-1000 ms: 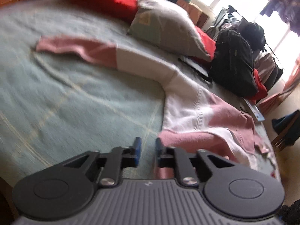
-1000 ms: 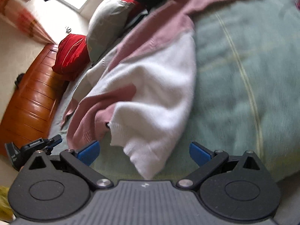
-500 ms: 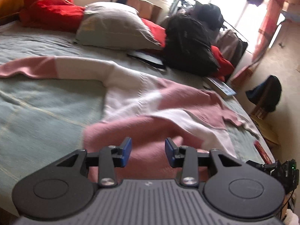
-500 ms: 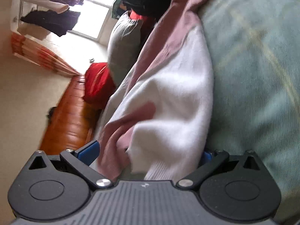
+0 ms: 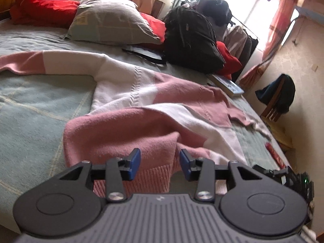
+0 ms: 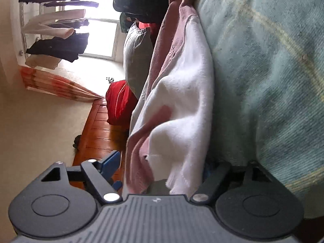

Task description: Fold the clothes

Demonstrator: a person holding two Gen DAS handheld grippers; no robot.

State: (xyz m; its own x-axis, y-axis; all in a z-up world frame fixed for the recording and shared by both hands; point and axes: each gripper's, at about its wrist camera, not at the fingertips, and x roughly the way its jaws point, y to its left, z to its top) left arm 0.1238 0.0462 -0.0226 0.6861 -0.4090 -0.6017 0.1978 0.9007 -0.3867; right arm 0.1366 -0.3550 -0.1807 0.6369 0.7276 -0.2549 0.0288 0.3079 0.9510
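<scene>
The left gripper (image 5: 160, 167) hangs with its blue pads apart, straddling the ribbed pink hem of a pink-and-white sweater (image 5: 141, 109) without pinching it. The right gripper (image 6: 162, 172), turned on its side, has its jaws spread wide around the sweater's bunched white edge; one pad is hidden beneath the cloth. The sweater lies spread on a pale green bedspread (image 5: 30, 109), one sleeve stretching away to the left gripper's left. Beyond it sit a grey pillow (image 5: 113, 28), a red cushion (image 5: 40, 2) and a black backpack (image 5: 192, 38).
</scene>
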